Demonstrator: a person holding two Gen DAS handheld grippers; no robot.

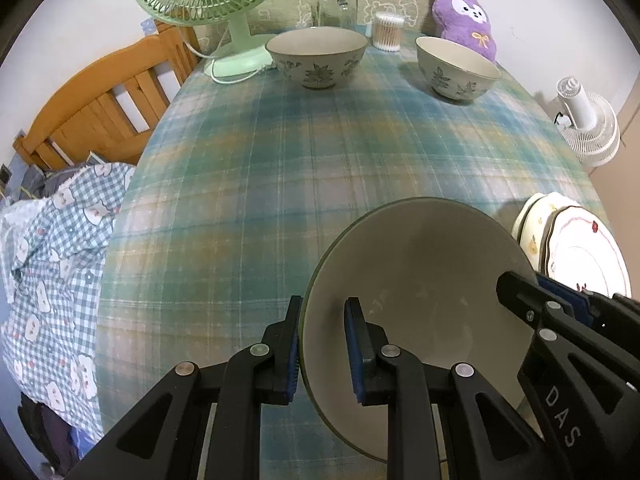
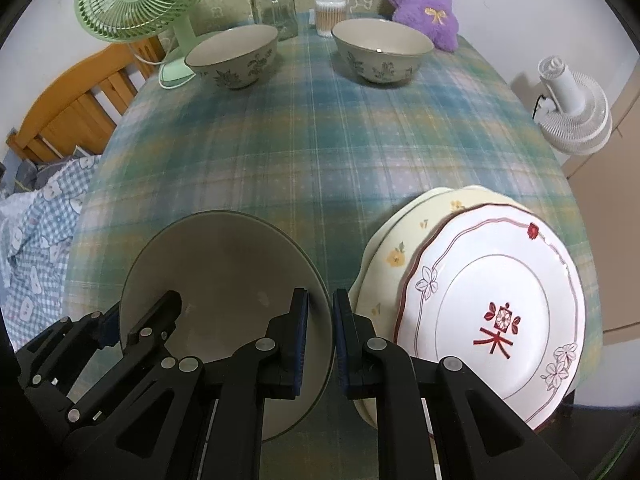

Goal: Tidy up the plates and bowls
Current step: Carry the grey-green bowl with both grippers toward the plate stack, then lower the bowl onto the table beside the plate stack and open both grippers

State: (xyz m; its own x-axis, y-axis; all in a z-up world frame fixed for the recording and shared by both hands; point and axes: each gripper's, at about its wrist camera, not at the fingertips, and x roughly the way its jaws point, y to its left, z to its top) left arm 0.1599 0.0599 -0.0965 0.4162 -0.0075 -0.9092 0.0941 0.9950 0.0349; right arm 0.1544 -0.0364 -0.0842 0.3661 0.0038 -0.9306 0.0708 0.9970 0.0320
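Both grippers straddle the near bowl rim: left gripper and right gripper stand narrowly parted (not yet clamped), apparently for a balanced two-handed lift.

Blue-green plaid tablecloth (leaf-printed bowls)

Plaid tablecloth ahead; wooden bed frame far left, white wall behind, white fan right.

The desk's middle lies open. Two bowls stand toward the far edge; a near bowl and stacked plates crowd the near edge, a narrow gap between them.
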